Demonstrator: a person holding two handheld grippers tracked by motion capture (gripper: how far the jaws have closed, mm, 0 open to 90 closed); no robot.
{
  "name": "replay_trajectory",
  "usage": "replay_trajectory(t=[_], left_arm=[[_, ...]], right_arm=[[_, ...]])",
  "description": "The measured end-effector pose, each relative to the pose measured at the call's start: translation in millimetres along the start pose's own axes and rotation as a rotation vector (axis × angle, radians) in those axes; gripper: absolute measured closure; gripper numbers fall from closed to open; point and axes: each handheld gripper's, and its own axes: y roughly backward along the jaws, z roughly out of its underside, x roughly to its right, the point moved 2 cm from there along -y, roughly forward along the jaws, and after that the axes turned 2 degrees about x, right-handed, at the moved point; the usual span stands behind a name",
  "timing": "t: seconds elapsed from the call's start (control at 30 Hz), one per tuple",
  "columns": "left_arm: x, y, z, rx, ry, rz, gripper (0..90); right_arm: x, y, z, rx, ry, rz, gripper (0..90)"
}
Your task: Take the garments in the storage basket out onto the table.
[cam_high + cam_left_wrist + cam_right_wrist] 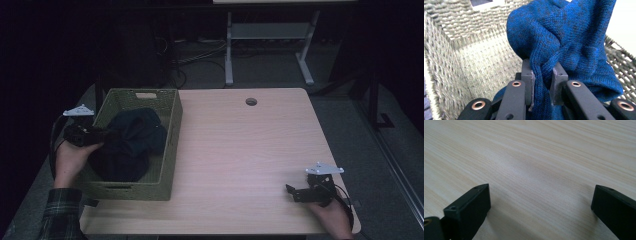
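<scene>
While the left gripper (542,82) pinches the blue sweater (564,37), folds hide the basket (474,62) floor.

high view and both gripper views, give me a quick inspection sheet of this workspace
surface: light wood-grain table with a round hole near its far edge
job's things: blue knitted garment bunched in the green woven basket at the table's left
clutter: nothing seen
grippers: left gripper shut on a fold of the garment; right gripper open, low over bare wood
cables: black cable loops from the left gripper; more lie on the floor behind the table
surroundings: dark room, white metal table frame behind
</scene>
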Motion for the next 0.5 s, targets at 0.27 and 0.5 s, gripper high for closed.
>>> replay_trajectory(t=[0.27,0.5], left_arm=[[1.8,8.6,-4.9,0.061,0.003,-0.006,76.7],[6.0,19.1,-12.4,0.130,-0.005,-0.020,76.8]], right_arm=[[0.0,0.0,0.0,0.000,0.000,0.000,2.0],[0.0,0.0,0.0,0.000,0.000,0.000,2.0]])
